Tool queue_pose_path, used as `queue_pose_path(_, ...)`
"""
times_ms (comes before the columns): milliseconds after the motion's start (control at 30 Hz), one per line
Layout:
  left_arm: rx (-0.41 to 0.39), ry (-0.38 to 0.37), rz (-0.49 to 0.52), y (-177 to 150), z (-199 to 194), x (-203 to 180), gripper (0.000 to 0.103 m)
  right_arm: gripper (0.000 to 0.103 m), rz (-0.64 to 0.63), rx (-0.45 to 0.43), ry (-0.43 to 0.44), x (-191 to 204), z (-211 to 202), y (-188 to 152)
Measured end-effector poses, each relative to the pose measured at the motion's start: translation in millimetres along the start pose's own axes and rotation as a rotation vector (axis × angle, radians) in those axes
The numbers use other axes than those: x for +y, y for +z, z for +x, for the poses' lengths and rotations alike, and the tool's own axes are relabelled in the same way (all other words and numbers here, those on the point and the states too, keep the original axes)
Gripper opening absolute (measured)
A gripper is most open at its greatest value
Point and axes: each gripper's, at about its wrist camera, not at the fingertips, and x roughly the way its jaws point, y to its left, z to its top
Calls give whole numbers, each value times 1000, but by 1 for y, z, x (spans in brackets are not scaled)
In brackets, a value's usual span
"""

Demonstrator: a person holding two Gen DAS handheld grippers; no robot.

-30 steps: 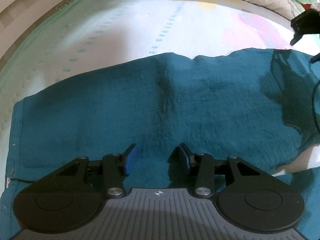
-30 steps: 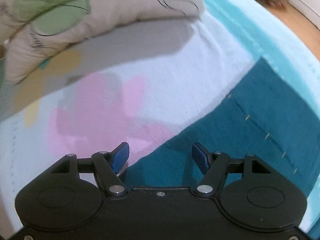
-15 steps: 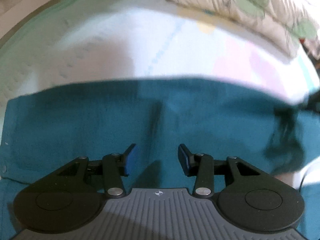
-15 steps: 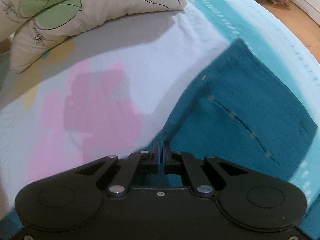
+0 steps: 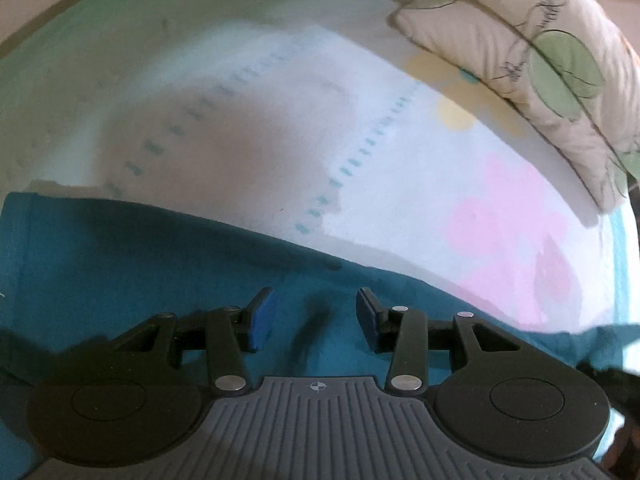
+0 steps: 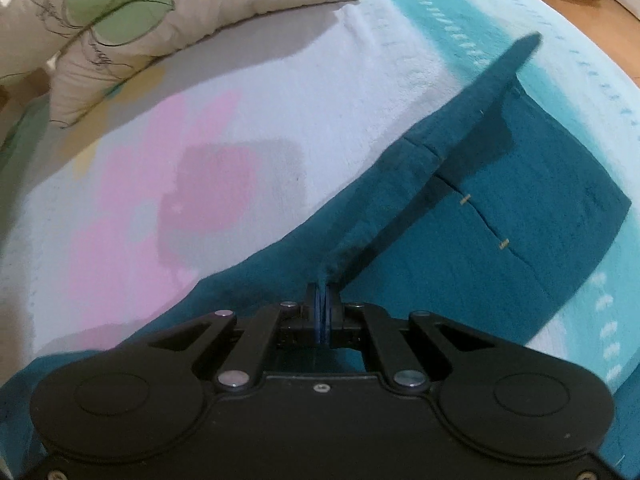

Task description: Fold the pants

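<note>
A: At 6 o'clock in the right wrist view, right gripper (image 6: 322,312) is fully closed, pinching a raised fold of the teal pants (image 6: 500,216). Fabric ridge runs from the pads out toward 1 o'clock.

B: Left?

A: Left gripper (image 5: 312,312) about half open, nothing between the blue pads (image 5: 260,318). Pants (image 5: 140,264) lie flat under it, spread from 9 to 3 o'clock.

B: Beyond the pants?

A: Bedsheet (image 5: 280,120), white with pink and yellow flower print, teal border. Farthest out, a leaf-print pillow (image 5: 552,52) at 1 o'clock in the left view, 11 o'clock (image 6: 140,12) in the right.
</note>
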Motion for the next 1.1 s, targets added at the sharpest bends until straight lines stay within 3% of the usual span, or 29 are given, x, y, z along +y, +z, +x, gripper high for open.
queue_pose_path(267,-15,-5,-65,4,-2,2,42,7,-30,-44,87,-22,-32,-36)
queue_pose_path(733,69,60,-110,1,31,7,42,7,-32,-15,98,-34,-31,-50)
queue_pose_path(767,74,64,-113,1,35,8,41,7,-31,-14,96,-35,-31,-51)
queue_pose_path(833,52,48,-109,0,37,10,8,7,-32,-13,95,-35,-30,-50)
queue_pose_path(967,-27,50,-77,-10,11,7,5,7,-15,-33,116,-36,-42,-47)
queue_pose_path(1100,-117,37,25,-25,-45,-2,5,7,-15,-89,138,-38,-85,-49)
